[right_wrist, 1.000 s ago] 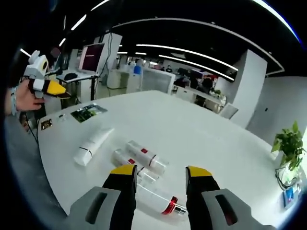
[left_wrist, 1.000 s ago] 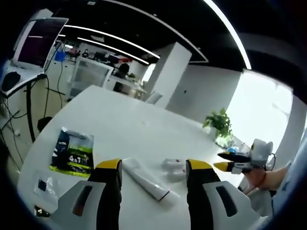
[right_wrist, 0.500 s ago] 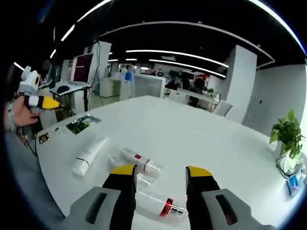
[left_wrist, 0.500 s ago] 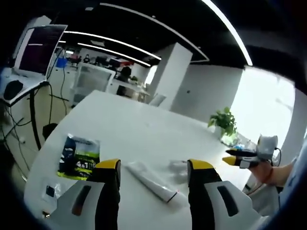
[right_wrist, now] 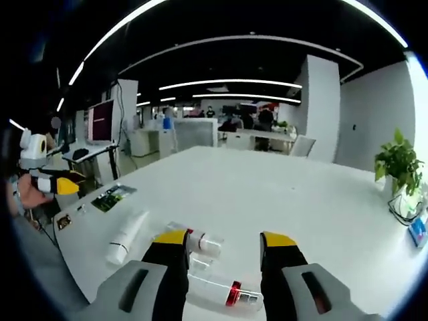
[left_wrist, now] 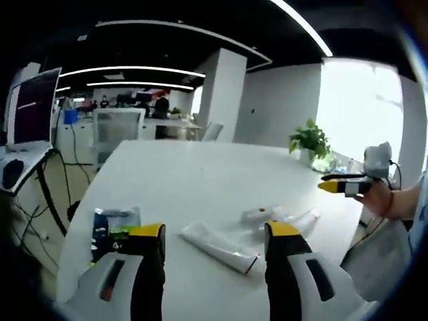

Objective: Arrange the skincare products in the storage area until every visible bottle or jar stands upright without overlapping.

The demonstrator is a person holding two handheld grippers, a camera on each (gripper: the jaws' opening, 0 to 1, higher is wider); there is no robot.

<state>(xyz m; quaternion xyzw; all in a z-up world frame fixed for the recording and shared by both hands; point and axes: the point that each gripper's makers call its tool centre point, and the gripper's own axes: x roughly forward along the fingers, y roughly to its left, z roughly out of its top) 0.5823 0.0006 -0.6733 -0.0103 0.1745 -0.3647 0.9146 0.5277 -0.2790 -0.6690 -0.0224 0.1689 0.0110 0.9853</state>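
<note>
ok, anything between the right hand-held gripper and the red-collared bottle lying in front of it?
Nothing visible. In the right gripper view the right hand-held gripper is open, and the red-collared bottle lies on its side on the white table, between the jaws near their base. Two more clear bottles lie just beyond it, not in the path.

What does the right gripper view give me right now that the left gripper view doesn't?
Right gripper view: a clear bottle with a red collar lying flat between its open jaws, plus a small card near the table's edge. Left gripper view: the right gripper held in a hand above the table's far side. Shared: the white table, the white tube lying flat, the clear red-labelled bottles on their sides, the dark sachet and the potted plant. Nothing stands upright yet.
</note>
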